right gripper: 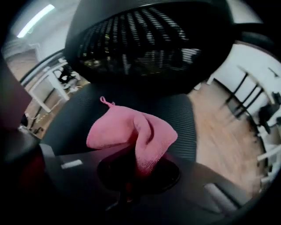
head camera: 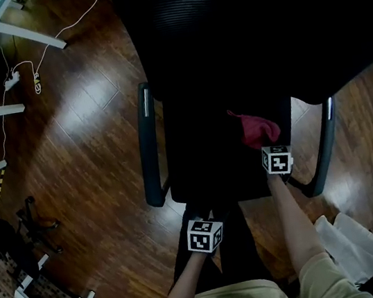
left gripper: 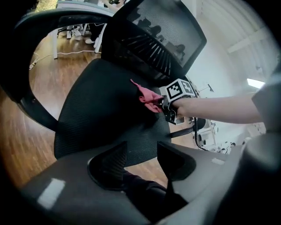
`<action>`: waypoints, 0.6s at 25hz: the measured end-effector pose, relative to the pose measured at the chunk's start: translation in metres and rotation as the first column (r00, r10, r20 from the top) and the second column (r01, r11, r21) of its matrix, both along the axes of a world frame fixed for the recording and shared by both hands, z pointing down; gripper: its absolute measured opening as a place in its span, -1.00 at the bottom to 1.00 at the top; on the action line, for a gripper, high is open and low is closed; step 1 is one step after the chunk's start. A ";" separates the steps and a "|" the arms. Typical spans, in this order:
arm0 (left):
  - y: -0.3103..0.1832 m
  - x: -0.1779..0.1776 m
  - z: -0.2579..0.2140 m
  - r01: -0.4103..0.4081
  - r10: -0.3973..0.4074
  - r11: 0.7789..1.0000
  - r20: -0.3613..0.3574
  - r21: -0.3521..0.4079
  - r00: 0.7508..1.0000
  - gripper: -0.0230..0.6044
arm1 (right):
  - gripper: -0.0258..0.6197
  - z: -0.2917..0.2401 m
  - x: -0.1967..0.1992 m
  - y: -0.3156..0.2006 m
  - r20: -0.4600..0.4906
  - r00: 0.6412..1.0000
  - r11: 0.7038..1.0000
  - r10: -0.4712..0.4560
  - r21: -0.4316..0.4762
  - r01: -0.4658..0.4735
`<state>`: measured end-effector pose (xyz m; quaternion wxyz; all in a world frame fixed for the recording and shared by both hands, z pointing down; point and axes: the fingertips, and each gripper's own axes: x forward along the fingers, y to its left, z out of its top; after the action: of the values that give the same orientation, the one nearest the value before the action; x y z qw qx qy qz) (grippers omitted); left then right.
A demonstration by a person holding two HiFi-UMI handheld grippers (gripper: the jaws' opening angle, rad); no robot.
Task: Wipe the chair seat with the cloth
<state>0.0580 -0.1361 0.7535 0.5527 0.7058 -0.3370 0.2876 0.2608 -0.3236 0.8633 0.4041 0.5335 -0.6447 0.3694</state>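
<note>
Right gripper view: our right gripper (right gripper: 137, 169) has its fingers clamped on the pink cloth (right gripper: 127, 129) at the chair seat (right gripper: 186, 116). The left gripper (left gripper: 141, 159) gapes empty. Mid-wipe, we judge; next, drag the cloth across, pressing down.

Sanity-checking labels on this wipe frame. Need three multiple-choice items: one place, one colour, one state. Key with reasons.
1. Where is the cloth?
A. on the floor
B. on the chair seat
C. draped over the backrest

2. What colour is the cloth?
A. pink
B. blue
C. white

3. What state is the left claw in?
A. shut on the cloth
B. shut, empty
C. open, empty

Key:
1 B, it sits bunched on the black mesh seat.
2 A, it shows pink in all three views.
3 C, its jaws stand apart with nothing held, while the right claw grips the cloth.
</note>
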 end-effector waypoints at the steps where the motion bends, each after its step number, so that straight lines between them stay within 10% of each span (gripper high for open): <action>1: 0.001 0.005 -0.001 -0.012 0.012 1.000 -0.007 0.002 1.000 -0.28 | -0.88 -0.001 0.032 0.005 -0.046 0.996 0.997 0.073 -0.007 -0.073; 6: -0.003 0.003 0.003 -0.046 0.046 0.999 0.015 0.018 0.999 -0.27 | -0.88 -0.001 0.063 0.005 -0.138 0.982 0.989 0.131 -0.056 -0.139; 9: 0.002 -0.013 0.004 -0.004 0.004 1.000 0.039 0.008 0.999 -0.27 | -0.88 -0.011 -0.038 -0.005 0.097 0.995 0.999 -0.034 -0.035 0.038; 15: 0.021 -0.043 0.004 0.039 -0.037 0.999 0.078 -0.024 0.996 -0.27 | -0.88 -0.054 -0.325 0.008 0.607 0.715 0.928 -0.346 0.110 0.356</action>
<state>0.0148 -0.1154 0.7578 0.5537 0.6805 -0.3679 0.3083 -0.0642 -0.3153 0.8093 0.2376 0.2484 -0.8273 0.4442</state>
